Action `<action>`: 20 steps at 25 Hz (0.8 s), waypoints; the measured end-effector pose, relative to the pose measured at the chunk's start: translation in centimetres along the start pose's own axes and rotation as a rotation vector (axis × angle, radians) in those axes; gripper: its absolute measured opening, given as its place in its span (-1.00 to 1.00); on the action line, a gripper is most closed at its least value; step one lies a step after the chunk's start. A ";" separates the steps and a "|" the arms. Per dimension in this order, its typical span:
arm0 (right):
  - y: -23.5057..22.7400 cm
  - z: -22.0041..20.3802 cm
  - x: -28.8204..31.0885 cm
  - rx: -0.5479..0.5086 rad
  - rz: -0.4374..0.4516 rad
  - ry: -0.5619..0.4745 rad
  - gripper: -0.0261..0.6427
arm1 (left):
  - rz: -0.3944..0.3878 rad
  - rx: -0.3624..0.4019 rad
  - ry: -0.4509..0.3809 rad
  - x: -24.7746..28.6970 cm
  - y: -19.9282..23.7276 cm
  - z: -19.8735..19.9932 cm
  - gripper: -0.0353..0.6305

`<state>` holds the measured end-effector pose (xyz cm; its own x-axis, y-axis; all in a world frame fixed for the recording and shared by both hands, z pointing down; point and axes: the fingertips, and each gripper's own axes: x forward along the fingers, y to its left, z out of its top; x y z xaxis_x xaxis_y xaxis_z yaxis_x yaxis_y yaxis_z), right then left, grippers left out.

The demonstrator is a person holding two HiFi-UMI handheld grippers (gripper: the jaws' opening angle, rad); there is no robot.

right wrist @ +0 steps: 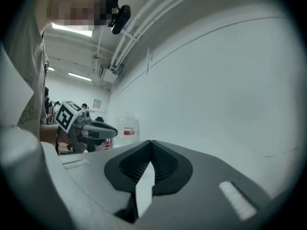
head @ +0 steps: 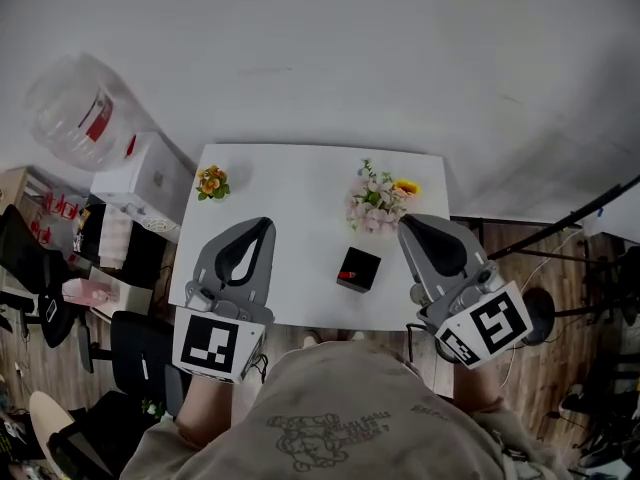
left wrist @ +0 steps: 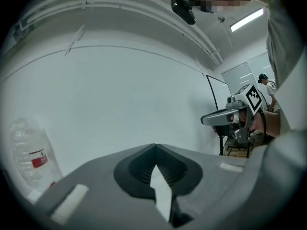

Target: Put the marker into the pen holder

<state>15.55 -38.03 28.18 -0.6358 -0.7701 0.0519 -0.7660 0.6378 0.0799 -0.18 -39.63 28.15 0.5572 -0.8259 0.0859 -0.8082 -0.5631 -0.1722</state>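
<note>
A black square pen holder (head: 358, 268) stands on the white table (head: 290, 183), near its front edge. A small red thing (head: 347, 275) shows at the holder's top; I cannot tell whether it is the marker. My left gripper (head: 262, 224) hangs over the table's front left part, shut and empty. To the right of the holder, my right gripper (head: 408, 224) is also shut and empty. Both gripper views look at the white wall, with the jaws closed tip to tip (left wrist: 154, 145) (right wrist: 151, 142) and no table in sight.
A small orange flower bunch (head: 211, 182) sits at the table's back left and a larger bouquet (head: 377, 201) just behind the holder. A water jug (head: 75, 111) and a white box (head: 145, 178) stand left of the table, with black chairs (head: 30, 258) below them.
</note>
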 end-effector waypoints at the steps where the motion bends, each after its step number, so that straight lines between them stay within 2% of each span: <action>1: 0.0 -0.2 -0.1 -0.003 -0.003 0.009 -0.83 | 0.000 -0.005 -0.004 -0.2 -0.1 0.0 -0.89; 5: -0.2 -2.0 -0.6 -0.005 -0.028 0.054 -0.84 | -0.007 -0.001 0.026 -0.3 -0.3 -1.8 -0.89; 9: 0.6 -4.8 -0.3 -0.073 -0.044 0.146 -0.83 | -0.005 0.016 0.129 0.3 -0.8 -6.2 -0.89; 12: 1.3 -6.7 0.1 -0.063 -0.030 0.201 -0.84 | -0.027 0.006 0.177 0.4 -1.5 -8.3 -0.89; 20: 1.5 -7.4 0.0 -0.043 -0.035 0.216 -0.84 | -0.020 -0.010 0.164 0.5 -0.9 -8.2 -0.89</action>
<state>15.10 -37.20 35.68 -0.5707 -0.7790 0.2596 -0.7793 0.6135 0.1279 -0.67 -39.77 36.39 0.5350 -0.8077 0.2480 -0.8000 -0.5786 -0.1588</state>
